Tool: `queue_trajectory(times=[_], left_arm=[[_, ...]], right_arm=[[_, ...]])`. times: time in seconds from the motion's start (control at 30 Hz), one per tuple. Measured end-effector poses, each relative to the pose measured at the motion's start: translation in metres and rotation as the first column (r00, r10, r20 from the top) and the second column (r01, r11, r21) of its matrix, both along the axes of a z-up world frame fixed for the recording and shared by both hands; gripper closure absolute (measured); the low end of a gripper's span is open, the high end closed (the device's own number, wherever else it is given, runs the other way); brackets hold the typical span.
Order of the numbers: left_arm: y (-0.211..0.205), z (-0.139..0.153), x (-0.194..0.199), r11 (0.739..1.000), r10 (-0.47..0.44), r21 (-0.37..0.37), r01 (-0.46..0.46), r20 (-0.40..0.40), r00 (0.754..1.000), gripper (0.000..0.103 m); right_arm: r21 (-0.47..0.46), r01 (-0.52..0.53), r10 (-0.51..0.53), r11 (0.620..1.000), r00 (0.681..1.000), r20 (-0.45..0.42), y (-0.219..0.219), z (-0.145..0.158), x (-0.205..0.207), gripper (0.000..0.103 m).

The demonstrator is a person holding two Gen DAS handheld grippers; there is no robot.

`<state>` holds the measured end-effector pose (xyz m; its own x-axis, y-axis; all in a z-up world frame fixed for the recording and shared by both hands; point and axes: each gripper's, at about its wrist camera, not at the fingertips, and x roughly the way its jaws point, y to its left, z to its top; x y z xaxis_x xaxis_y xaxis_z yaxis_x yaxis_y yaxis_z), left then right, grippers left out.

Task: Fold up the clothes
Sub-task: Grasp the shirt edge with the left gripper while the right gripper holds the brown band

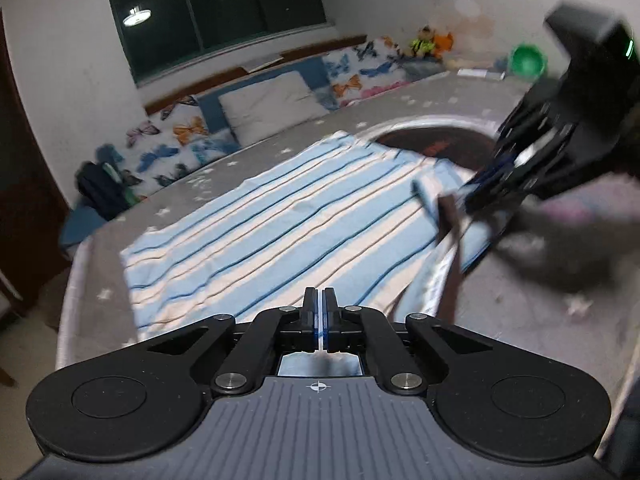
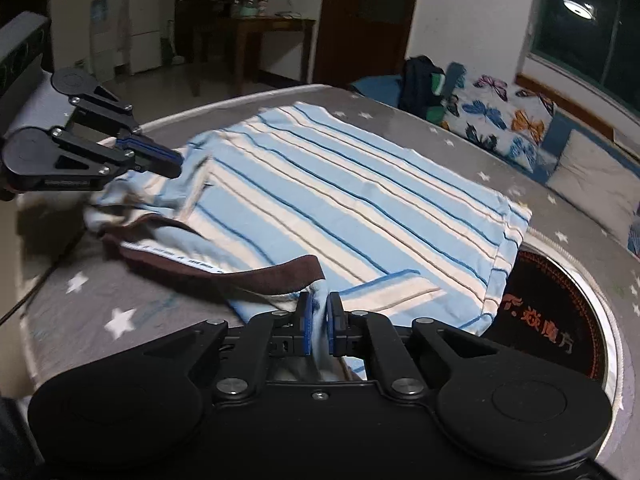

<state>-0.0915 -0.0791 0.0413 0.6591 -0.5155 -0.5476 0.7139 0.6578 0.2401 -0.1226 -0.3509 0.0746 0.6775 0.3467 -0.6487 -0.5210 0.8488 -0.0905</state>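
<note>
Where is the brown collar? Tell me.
In the right wrist view the brown collar hangs at the striped shirt's near edge, between the left tongs and right tongs.

You're in somebody's home here — a lived-in room at night, not any kind of lab. The dark window (image 1: 212, 12) reflects a ceiling lamp. Under it runs a bench with butterfly-print cushions (image 2: 504, 120) and a plain pillow (image 1: 272, 108), a backpack (image 2: 420, 80) dumped at one end and stuffed toys (image 1: 432, 42) plus a green bowl (image 1: 528, 60) at the other. Your table (image 2: 120, 312) wears a grey cloth with white stars, and there's a round cooktop-looking insert (image 2: 560, 312) set into it. Further back you've got a white fridge (image 2: 146, 26), a wooden side table (image 2: 272, 28) and a brown door (image 2: 368, 12) — regular household stuff.
</note>
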Motion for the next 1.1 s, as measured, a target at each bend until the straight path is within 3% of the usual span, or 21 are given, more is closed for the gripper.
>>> queue_trajectory(times=[0.07,0.13,0.3,0.37,0.47,0.5,0.53,0.57,0.77,1.0,1.1], left_arm=[[0.004,0.002,-0.011,0.999,-0.032,0.020,0.031,0.012,0.999,0.092],[0.010,0.001,-0.030,0.996,-0.067,0.060,0.065,0.038,0.997,0.061],[0.017,-0.015,-0.066,0.981,-0.126,0.158,0.114,0.063,0.990,0.051],[0.013,-0.029,-0.070,0.970,-0.115,0.221,0.096,0.077,0.990,0.051],[0.007,-0.041,-0.069,0.964,-0.099,0.253,0.076,0.078,0.992,0.062],[0.005,-0.044,-0.067,0.964,-0.089,0.258,0.065,0.080,0.993,0.072],[0.003,-0.046,-0.064,0.963,-0.075,0.263,0.050,0.086,0.993,0.088],[0.002,-0.047,-0.061,0.964,-0.063,0.265,0.037,0.089,0.994,0.092],[0.010,-0.021,-0.047,0.984,-0.005,0.177,-0.019,0.134,0.991,0.098],[0.007,-0.009,0.001,0.990,0.056,0.124,-0.069,0.111,0.992,0.098],[0.004,-0.016,0.020,0.989,0.077,0.123,-0.085,0.066,0.995,0.097]], right_arm=[[0.005,0.005,-0.005,1.000,1.000,-0.005,-0.001,-0.001,0.003,0.095],[0.009,0.009,-0.009,1.000,1.000,-0.010,-0.002,-0.003,0.005,0.095],[0.021,0.021,-0.020,1.000,1.000,-0.023,-0.004,-0.006,0.012,0.095],[0.025,0.025,-0.025,0.999,0.999,-0.028,-0.005,-0.007,0.015,0.095],[0.032,0.033,-0.031,0.999,0.999,-0.036,-0.006,-0.009,0.019,0.094],[0.034,0.035,-0.034,0.999,0.999,-0.039,-0.007,-0.010,0.020,0.094],[0.037,0.037,-0.036,0.999,0.998,-0.042,-0.007,-0.010,0.021,0.094],[0.039,0.040,-0.038,0.998,0.998,-0.044,-0.008,-0.011,0.022,0.094],[0.052,0.054,-0.051,0.997,0.997,-0.060,-0.011,-0.015,0.030,0.090],[0.077,0.046,-0.041,0.996,0.997,-0.068,-0.023,-0.005,0.020,0.063],[0.047,0.024,-0.021,0.999,0.997,-0.080,-0.027,-0.005,0.013,0.059]])
